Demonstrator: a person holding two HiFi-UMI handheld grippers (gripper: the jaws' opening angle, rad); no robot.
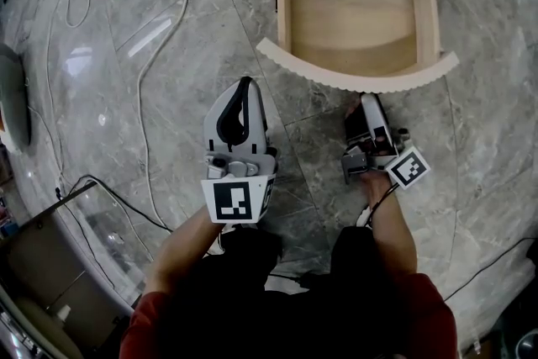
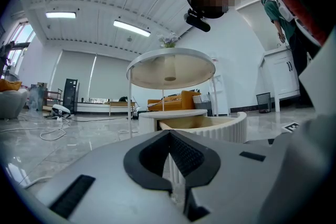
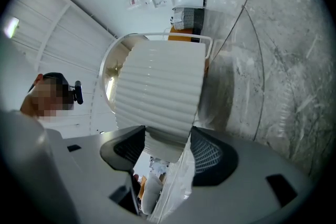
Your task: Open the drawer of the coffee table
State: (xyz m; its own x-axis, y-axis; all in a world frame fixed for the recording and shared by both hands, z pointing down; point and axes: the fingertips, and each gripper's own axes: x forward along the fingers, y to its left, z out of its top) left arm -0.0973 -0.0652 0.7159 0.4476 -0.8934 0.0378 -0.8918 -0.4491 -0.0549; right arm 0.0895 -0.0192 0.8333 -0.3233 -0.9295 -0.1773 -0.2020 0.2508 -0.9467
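The coffee table's drawer [image 1: 349,13] stands pulled out, its bare wooden inside showing behind a curved, fluted white front [image 1: 361,78]. My right gripper [image 1: 363,99] reaches that front from below in the head view. In the right gripper view the fluted front [image 3: 160,92] fills the gap between the dark pads [image 3: 210,157], and my right gripper [image 3: 167,136] is shut on its edge. To the left, short of the drawer, my left gripper [image 1: 244,84] is shut on nothing. In its own view the left gripper [image 2: 169,136] points level at the drawer front [image 2: 220,126] under the round table top [image 2: 170,65].
White and black cables [image 1: 151,71] trail over the grey marble floor left of the drawer. A glass-topped piece of furniture [image 1: 76,265] sits at the lower left. An orange sofa [image 2: 173,101] stands behind the table, and a person [image 2: 275,16] stands by a white cabinet [image 2: 283,73] at the right.
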